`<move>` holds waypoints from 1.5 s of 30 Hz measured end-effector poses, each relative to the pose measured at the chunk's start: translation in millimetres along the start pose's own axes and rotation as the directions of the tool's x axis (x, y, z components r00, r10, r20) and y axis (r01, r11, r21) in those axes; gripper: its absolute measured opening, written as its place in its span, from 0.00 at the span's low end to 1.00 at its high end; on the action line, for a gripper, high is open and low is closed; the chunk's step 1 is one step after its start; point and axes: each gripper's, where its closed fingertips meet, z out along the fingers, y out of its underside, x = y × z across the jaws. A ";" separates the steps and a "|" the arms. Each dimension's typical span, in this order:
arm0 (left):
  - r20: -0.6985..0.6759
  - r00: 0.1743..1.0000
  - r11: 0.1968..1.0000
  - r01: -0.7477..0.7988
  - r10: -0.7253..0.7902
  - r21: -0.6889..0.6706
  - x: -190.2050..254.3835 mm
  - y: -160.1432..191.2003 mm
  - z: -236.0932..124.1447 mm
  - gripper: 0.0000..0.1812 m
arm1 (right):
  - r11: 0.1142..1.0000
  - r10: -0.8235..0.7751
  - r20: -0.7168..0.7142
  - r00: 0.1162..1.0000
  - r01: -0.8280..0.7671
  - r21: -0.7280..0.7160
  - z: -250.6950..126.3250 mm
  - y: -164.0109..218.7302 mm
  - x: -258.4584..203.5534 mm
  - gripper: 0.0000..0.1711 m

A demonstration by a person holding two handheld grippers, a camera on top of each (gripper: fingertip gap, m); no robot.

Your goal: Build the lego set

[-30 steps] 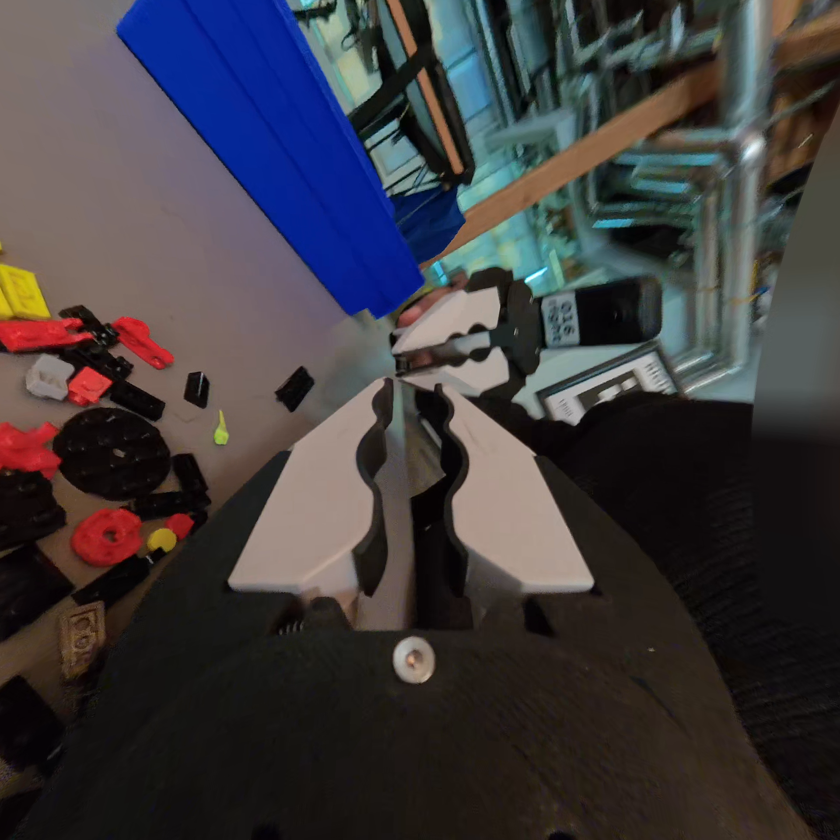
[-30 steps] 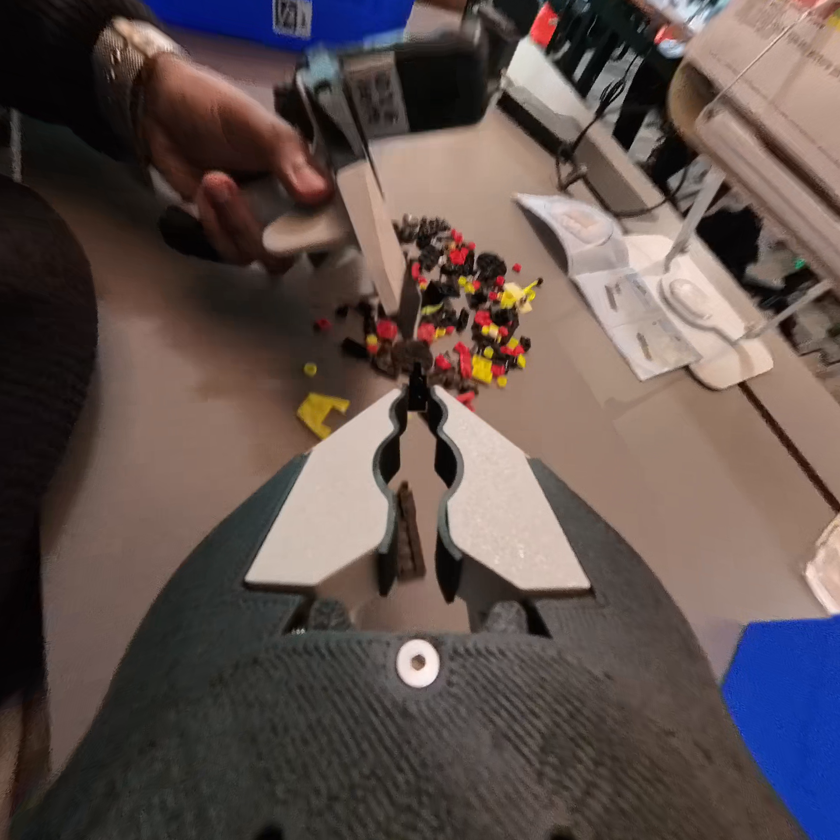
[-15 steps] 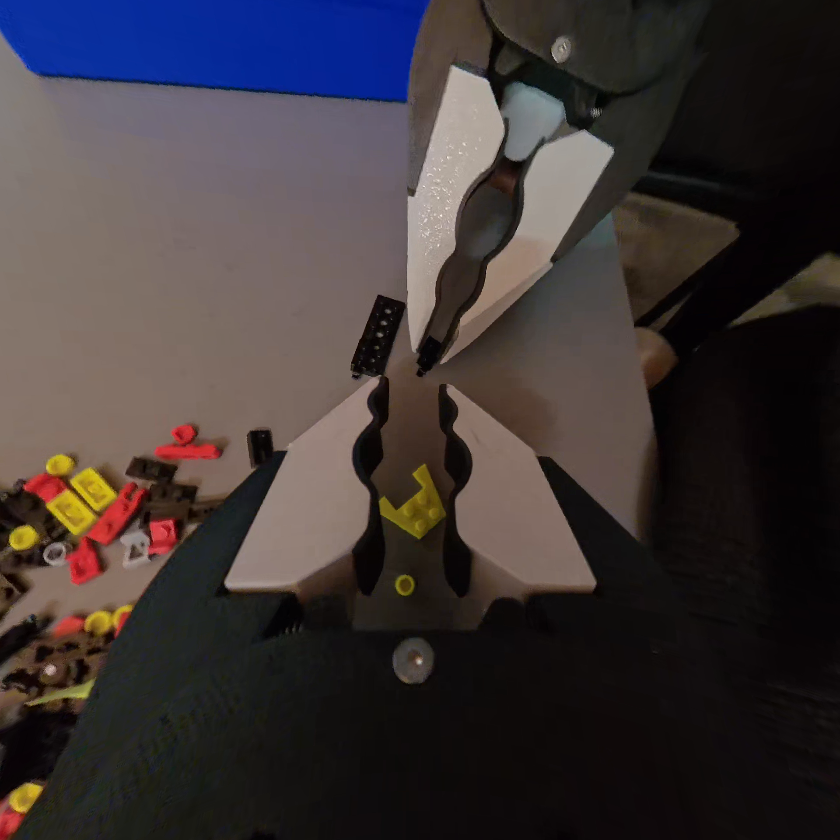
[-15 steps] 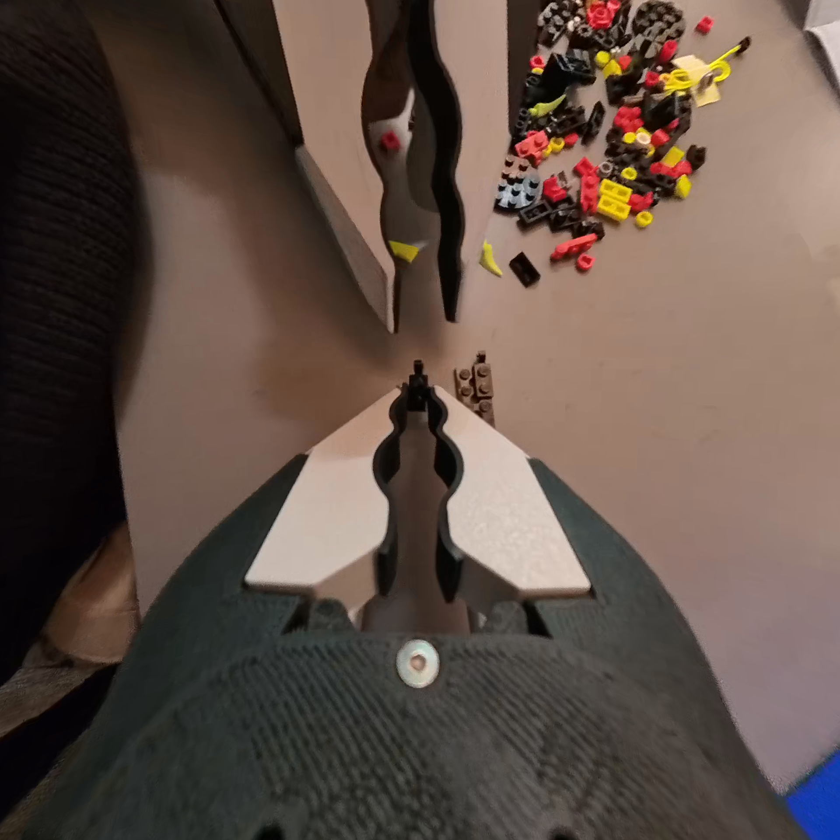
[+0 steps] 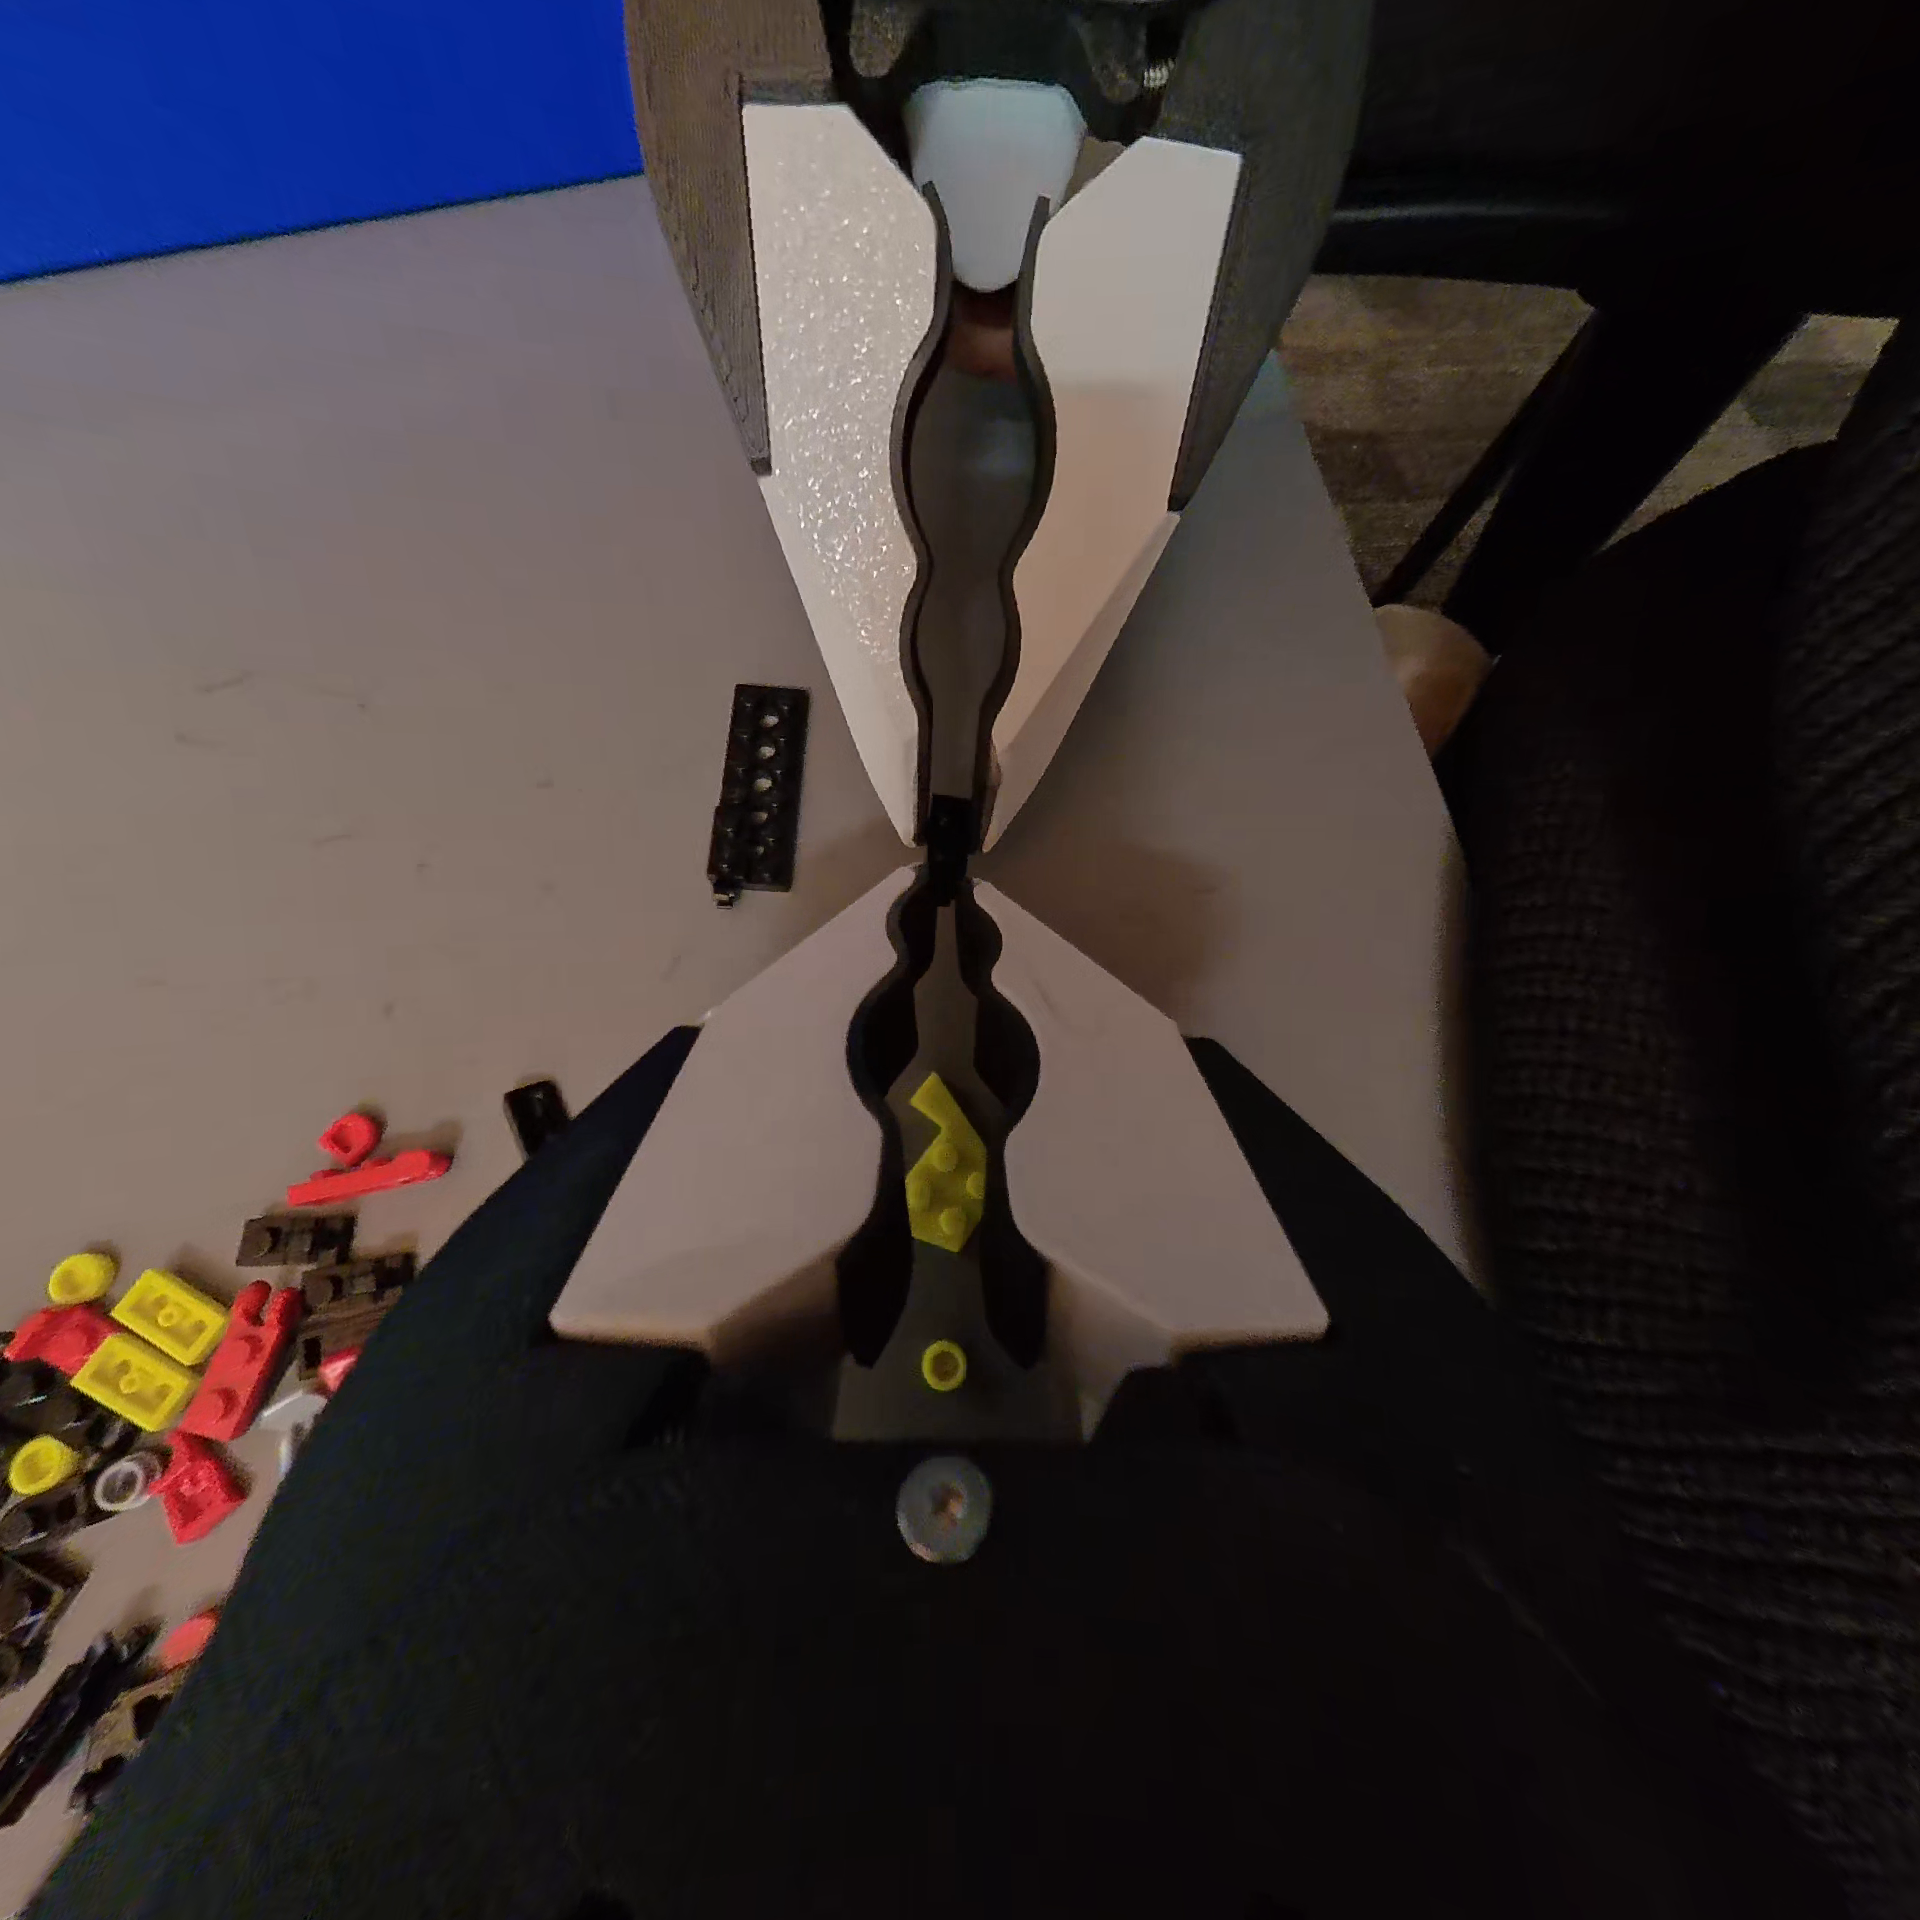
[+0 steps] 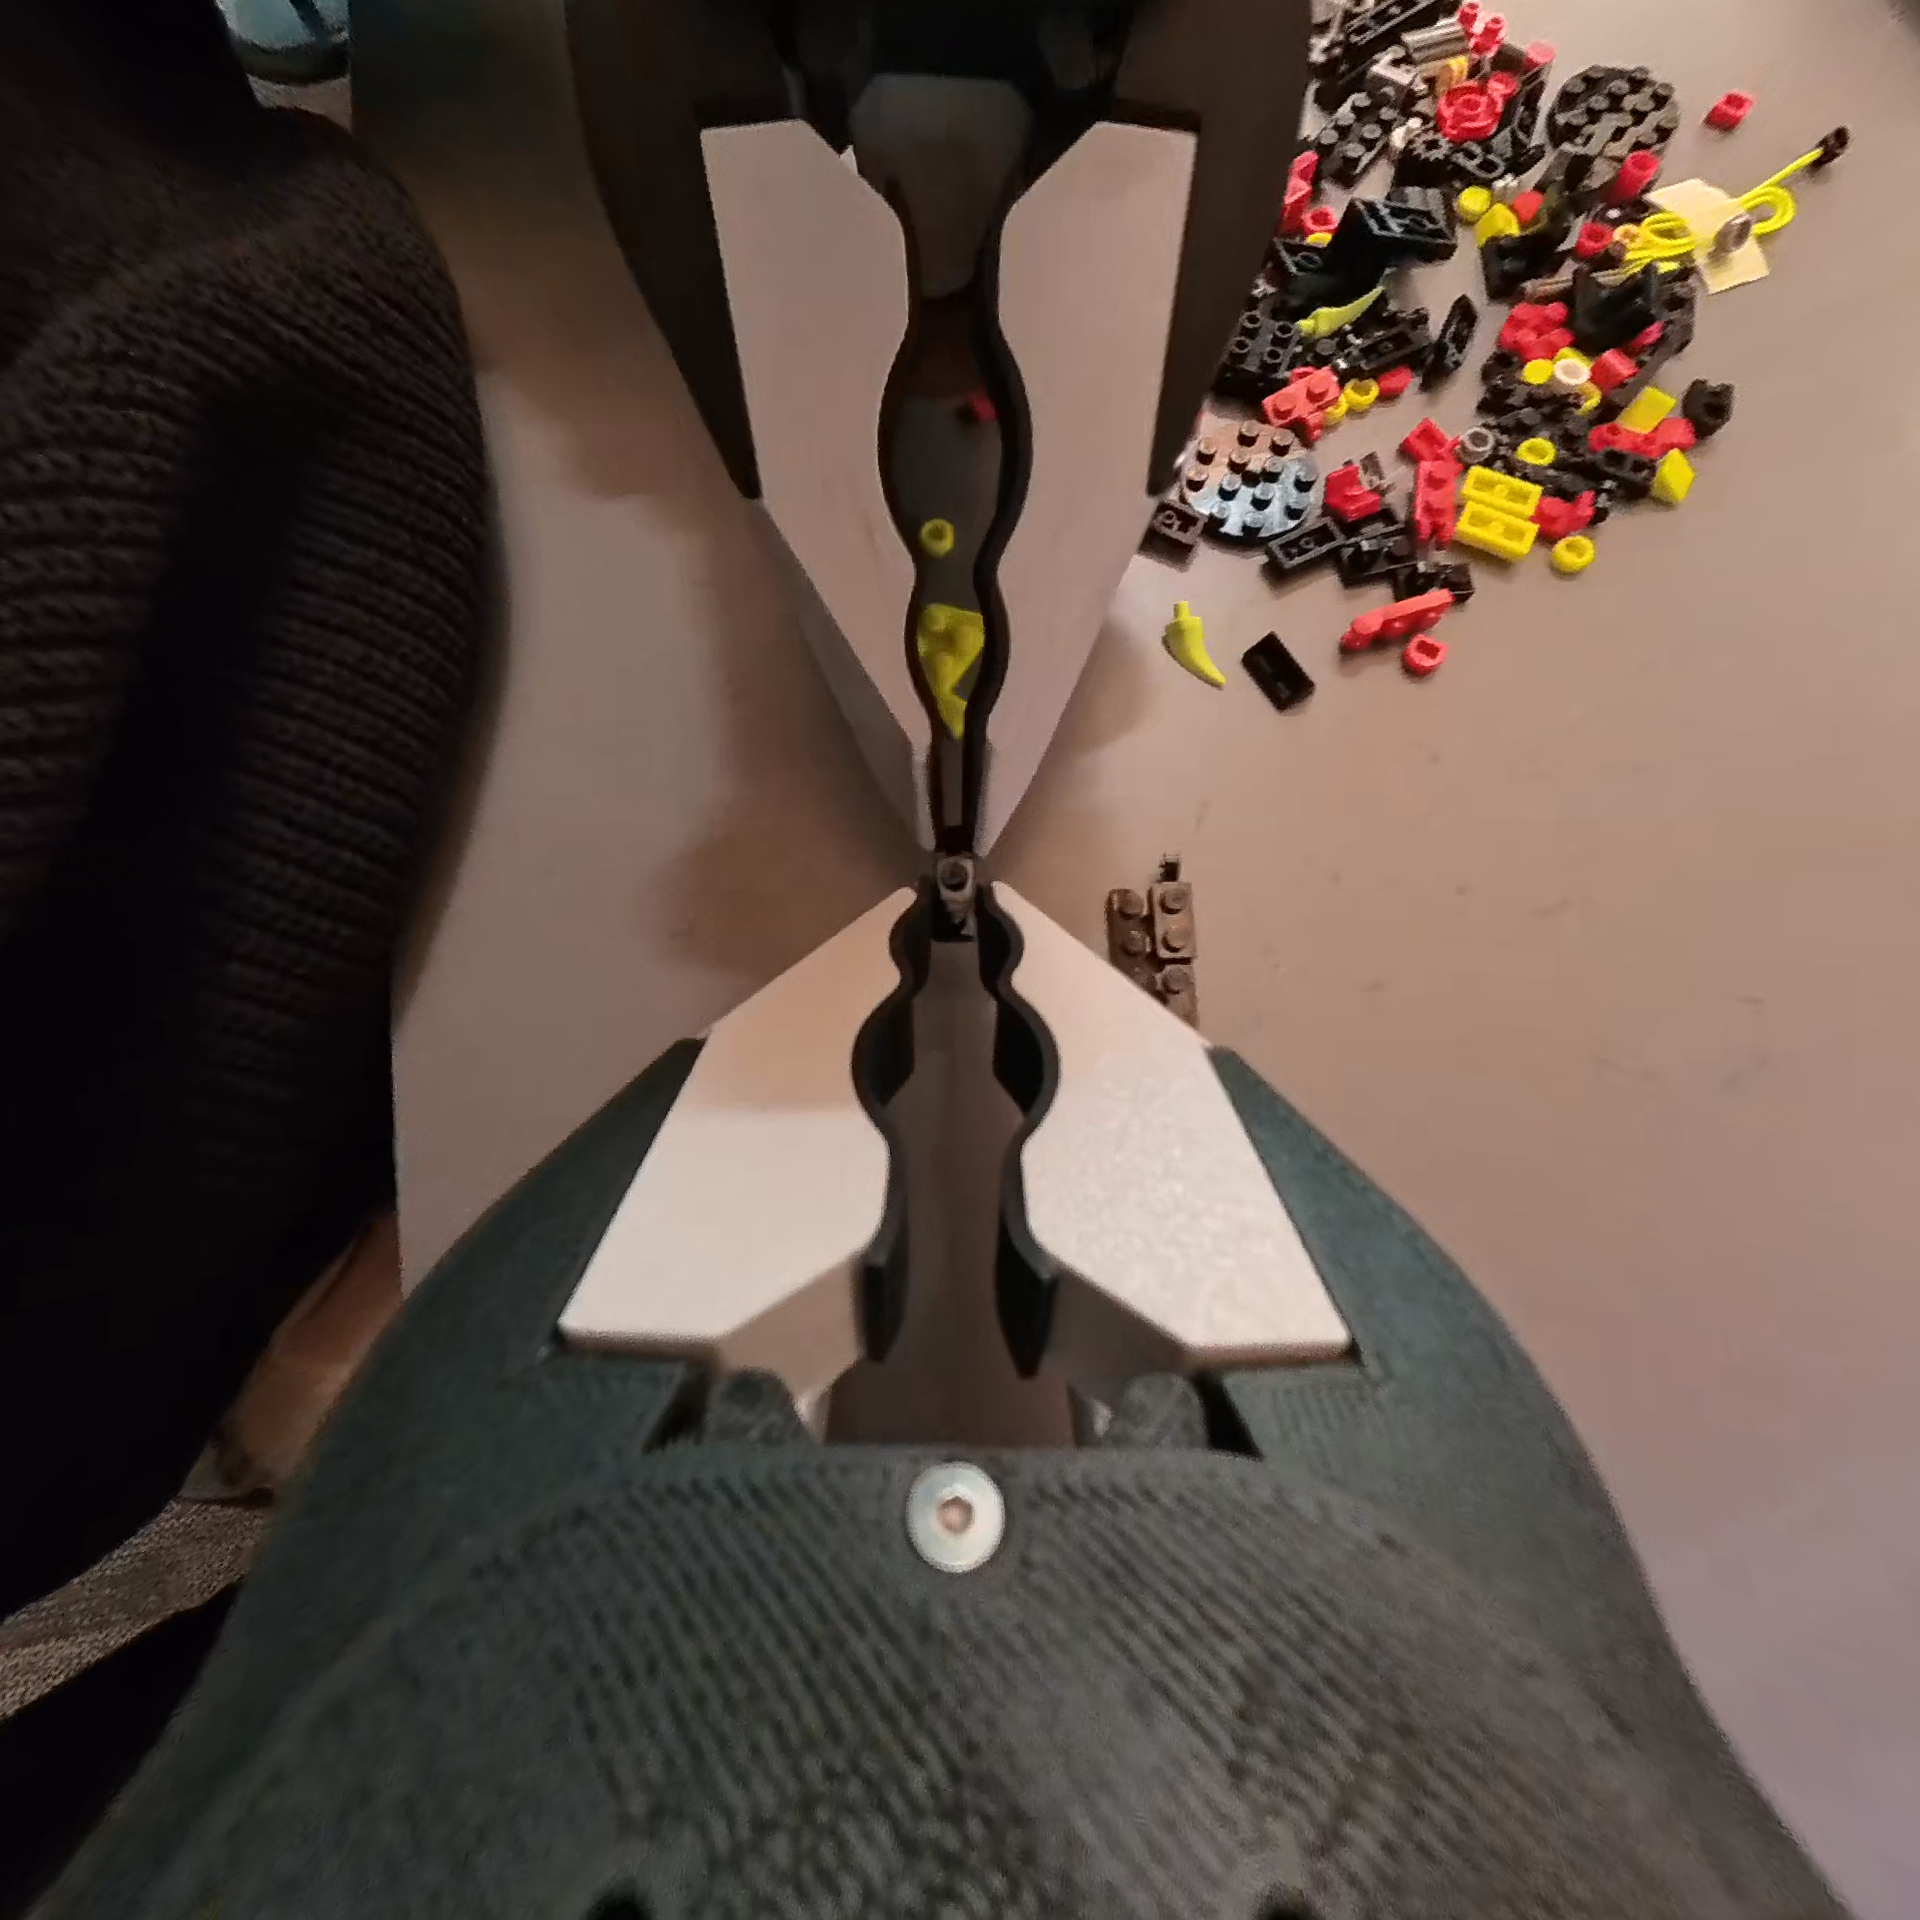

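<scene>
I have both grippers meeting tip to tip above the surface (image 5: 364, 623). My right gripper (image 6: 948, 902) has its fingers pinched on a small black piece (image 6: 952, 896), and my left gripper (image 5: 943, 891) has its fingers nearly together around the same small black piece; whether the left already bears on it or only touches it, I cannot tell. It looks to me like a hand-over or a joining of two tiny parts in mid-air.

By my judgement the build has barely begun. A black plate with holes (image 5: 761, 788) lies alone just beside the fingertips, and a yellow wedge plate (image 5: 943, 1179) and a yellow round stud (image 5: 941, 1363) sit loose beneath my left gripper. The pile of loose red, yellow and black pieces (image 6: 1475, 343) is spread well apart from the work spot, unsorted. I see no assembled model of any size, so nearly every step remains.
</scene>
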 end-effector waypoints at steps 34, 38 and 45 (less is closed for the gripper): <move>0.036 0.996 0.993 0.089 -0.086 -0.083 -37.0 4.9 7.2 0.00 | 0.999 -0.002 -0.217 0.976 -0.010 -0.052 1.1 5.5 36.3 0.00; 0.028 0.994 0.991 0.103 -0.101 -0.080 -37.2 4.7 8.2 0.01 | 0.998 0.023 -0.206 0.978 -0.034 -0.049 3.3 6.1 35.9 0.00; 0.025 0.994 0.990 0.112 -0.110 -0.082 -37.8 5.6 8.0 0.01 | 0.997 0.057 -0.202 0.978 -0.067 -0.046 3.8 6.1 35.8 0.00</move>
